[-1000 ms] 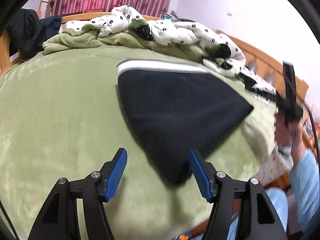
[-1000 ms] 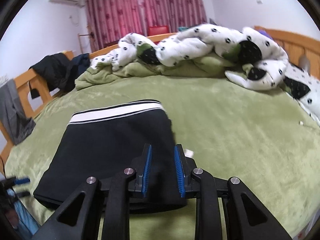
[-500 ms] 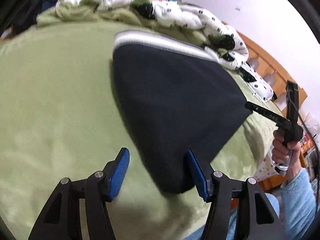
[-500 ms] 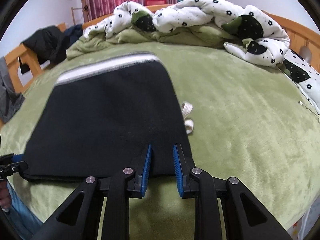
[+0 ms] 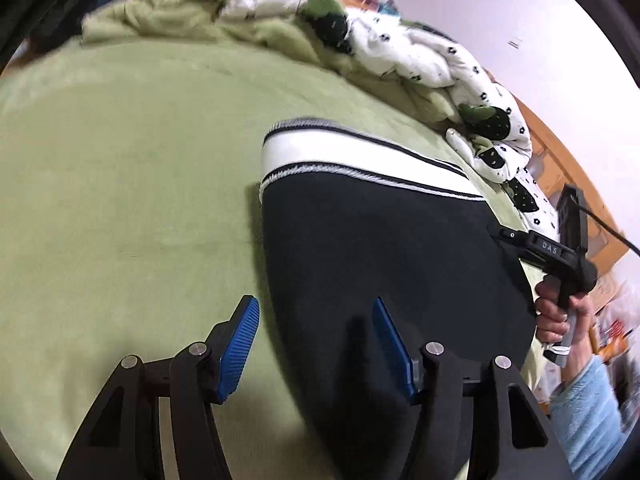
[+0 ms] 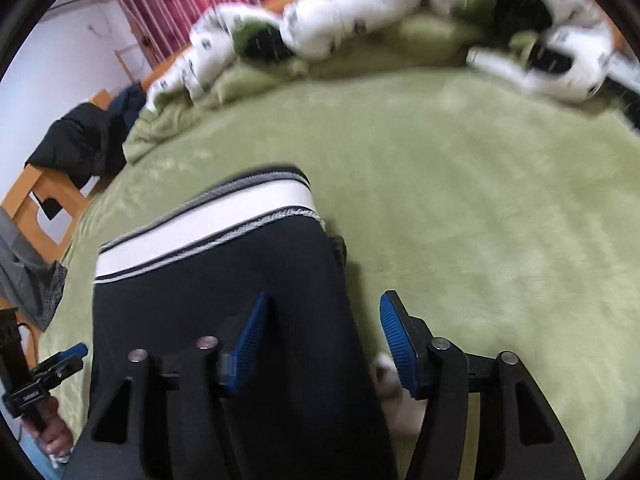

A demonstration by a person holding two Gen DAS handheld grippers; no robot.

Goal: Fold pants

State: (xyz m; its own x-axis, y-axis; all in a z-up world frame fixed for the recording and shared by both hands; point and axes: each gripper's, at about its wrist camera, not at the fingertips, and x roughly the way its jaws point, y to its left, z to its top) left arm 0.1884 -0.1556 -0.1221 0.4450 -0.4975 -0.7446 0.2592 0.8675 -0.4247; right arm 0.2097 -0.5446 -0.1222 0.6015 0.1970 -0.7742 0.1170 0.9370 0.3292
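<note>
1. The black pants (image 5: 380,272) lie folded flat on the green bedspread (image 5: 120,184), white striped waistband (image 5: 352,160) at the far end, near edge under my hands.
2. My left gripper (image 5: 316,340) stands released, its jaws straddling the left edge of the cloth, nothing pinched.
3. My right gripper (image 6: 320,336) is opening over the right edge; the pads press on nothing.
4. I judge the next fold needs both near corners, so I lower each gripper until one pad slips under every layer.
5. I clench evenly, lift together, and carry the near edge toward the waistband, keeping the sides aligned.
</note>
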